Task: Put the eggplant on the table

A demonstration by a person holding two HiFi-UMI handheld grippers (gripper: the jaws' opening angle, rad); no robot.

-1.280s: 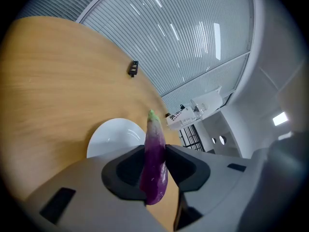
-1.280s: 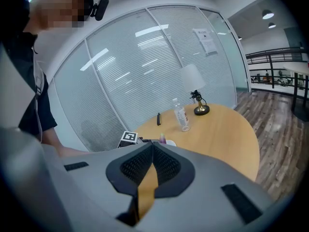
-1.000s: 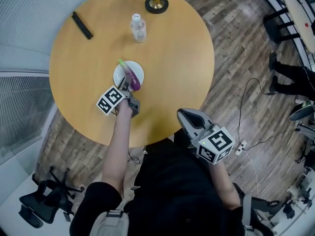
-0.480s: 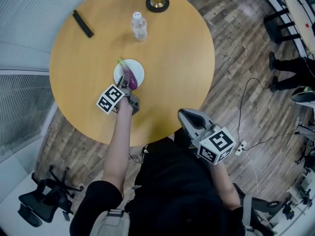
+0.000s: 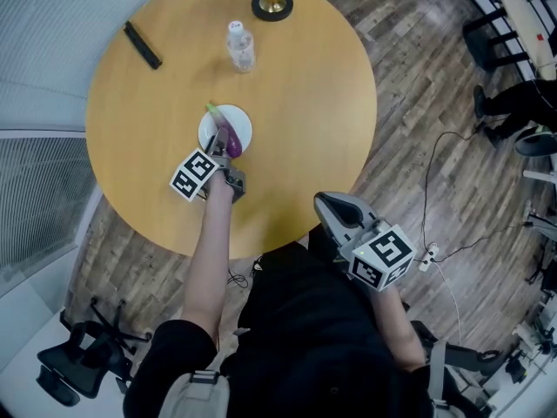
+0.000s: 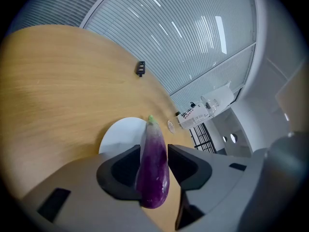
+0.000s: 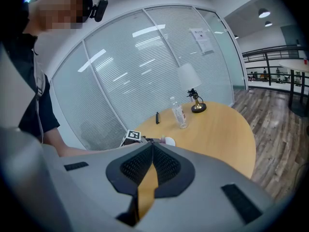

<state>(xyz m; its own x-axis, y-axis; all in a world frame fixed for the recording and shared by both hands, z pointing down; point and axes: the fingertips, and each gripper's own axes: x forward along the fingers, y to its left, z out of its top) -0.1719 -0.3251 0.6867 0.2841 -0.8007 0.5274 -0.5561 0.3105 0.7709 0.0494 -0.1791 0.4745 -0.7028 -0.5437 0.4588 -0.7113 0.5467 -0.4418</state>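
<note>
Nearest the person, the right tongs (image 5: 324,203) hang off the round worktop's (image 5: 322,85) rim at about 5 o'clock from the plate, their jaws closed together on nothing. Farther in, the left tongs (image 5: 223,149) have just been opening. Their jaws stand apart around the thick end of the purple eggplant (image 5: 231,140), which touches one pad with a gap at the other. The eggplant lies over the white plate (image 5: 242,120), green stem toward 11 o'clock. Beyond the plate, a water bottle (image 5: 241,49) stands at 12 o'clock, a black bar-shaped object (image 5: 142,44) lies at 10 o'clock, and a lamp base (image 5: 272,4) sits at 1 o'clock.
</note>
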